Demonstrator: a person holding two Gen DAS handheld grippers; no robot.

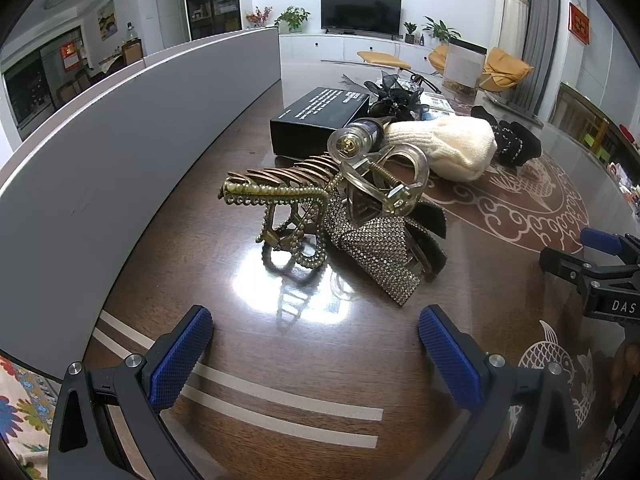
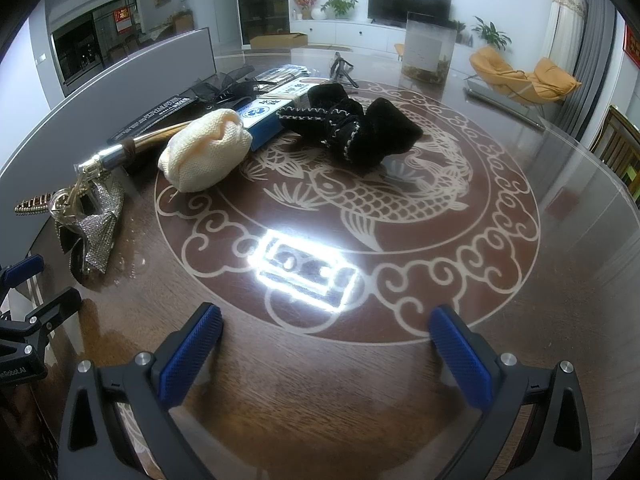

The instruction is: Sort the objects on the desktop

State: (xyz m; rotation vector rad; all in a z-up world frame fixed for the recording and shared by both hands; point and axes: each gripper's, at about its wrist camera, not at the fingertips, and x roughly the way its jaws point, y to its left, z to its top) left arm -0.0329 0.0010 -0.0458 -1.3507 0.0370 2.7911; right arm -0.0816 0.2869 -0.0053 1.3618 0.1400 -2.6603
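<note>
I judge the sorting barely begun: both left tongs (image 1: 316, 354) and right tongs (image 2: 326, 354) gape wide and hold nothing, hovering over the table (image 2: 400, 380). My left pair faces the pearl hair claw (image 1: 276, 208) just ahead, tangled against a rhinestone bow (image 1: 376, 248) and a clear clip (image 1: 384, 180), so the next move calls for closing on the claw alone. Farther off lie a cream knit glove (image 2: 204, 152) and a black glove (image 2: 352, 124), with a black box (image 1: 320, 120) behind; a grey panel (image 1: 120, 128) walls the left.
</note>
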